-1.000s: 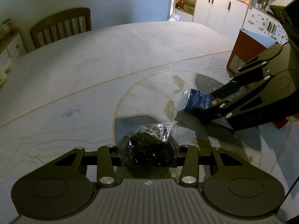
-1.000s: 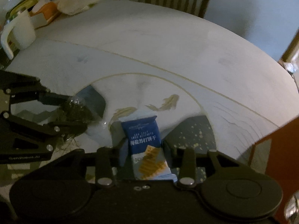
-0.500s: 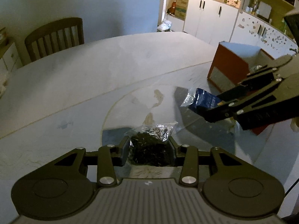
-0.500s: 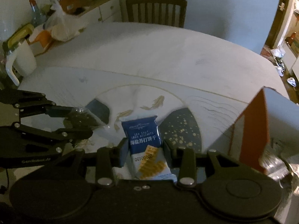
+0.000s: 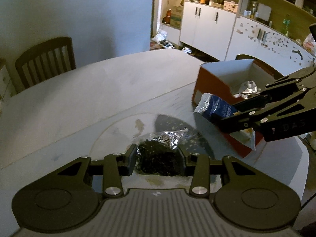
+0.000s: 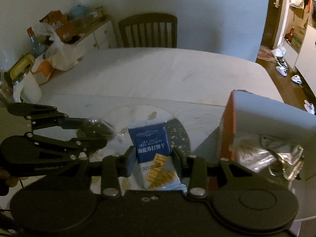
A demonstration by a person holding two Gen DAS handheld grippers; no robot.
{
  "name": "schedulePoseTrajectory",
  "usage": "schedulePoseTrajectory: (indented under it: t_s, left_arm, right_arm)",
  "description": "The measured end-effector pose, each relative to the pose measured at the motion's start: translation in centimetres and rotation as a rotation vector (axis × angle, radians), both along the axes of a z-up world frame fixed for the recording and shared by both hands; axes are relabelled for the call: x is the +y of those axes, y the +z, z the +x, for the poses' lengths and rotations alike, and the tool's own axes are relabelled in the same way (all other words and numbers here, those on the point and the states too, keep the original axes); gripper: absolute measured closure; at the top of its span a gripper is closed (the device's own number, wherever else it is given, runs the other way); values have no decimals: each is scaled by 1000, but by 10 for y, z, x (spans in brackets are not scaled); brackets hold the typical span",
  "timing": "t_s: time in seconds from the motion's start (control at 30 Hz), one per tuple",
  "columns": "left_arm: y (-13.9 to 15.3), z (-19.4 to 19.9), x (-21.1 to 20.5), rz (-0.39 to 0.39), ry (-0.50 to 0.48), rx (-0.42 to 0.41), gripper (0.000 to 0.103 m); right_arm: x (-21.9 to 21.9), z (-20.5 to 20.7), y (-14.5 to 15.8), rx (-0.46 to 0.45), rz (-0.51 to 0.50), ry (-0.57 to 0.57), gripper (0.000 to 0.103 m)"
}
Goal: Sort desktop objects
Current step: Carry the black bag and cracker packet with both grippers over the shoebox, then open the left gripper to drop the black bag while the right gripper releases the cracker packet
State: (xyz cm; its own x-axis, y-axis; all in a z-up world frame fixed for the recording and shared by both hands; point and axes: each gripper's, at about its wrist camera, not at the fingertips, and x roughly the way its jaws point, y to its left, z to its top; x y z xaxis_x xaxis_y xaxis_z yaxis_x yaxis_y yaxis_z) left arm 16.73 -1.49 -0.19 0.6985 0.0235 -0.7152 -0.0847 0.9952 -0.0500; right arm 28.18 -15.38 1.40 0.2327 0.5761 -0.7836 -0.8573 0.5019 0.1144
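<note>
My left gripper (image 5: 158, 156) is shut on a clear bag of dark tea leaves (image 5: 160, 158), held above the marble table (image 5: 98, 90). My right gripper (image 6: 154, 158) is shut on a blue soda biscuit packet (image 6: 151, 144), lifted off the table. In the left wrist view that packet (image 5: 217, 107) hangs just in front of the near wall of an orange box (image 5: 213, 86), whose open top shows a silver foil wrapper (image 5: 246, 86). In the right wrist view the orange box (image 6: 227, 130) stands to the right, with foil wrappers (image 6: 284, 158) inside, and the left gripper (image 6: 92, 130) is at the left.
A wooden chair (image 6: 148, 31) stands at the table's far side. A sideboard with bags and bottles (image 6: 59, 37) and a white jug (image 6: 27, 86) are at the left. White cabinets (image 5: 207, 25) and shoes on the floor (image 5: 165, 41) lie beyond the table.
Both grippers have risen and swung right toward the orange box, each keeping its hold. The box's open top and the foil inside have come into view.
</note>
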Motion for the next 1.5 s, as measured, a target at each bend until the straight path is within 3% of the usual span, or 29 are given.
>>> schedulePoseTrajectory:
  t_s: [0.47, 0.9, 1.17, 1.5]
  left_arm:
    - [33, 33, -52, 25, -90, -41, 62]
    - [48, 80, -114, 54, -170, -64, 62]
    - [41, 109, -153, 71, -239, -37, 62]
    - [13, 149, -192, 109, -332, 55, 62]
  right_arm:
    - [-53, 28, 27, -28, 68, -61, 64]
    - [-117, 85, 34, -61, 69, -162, 64]
    - [-140, 115, 25, -51, 53, -203, 64]
    - [-169, 146, 3, -16, 21, -256, 64]
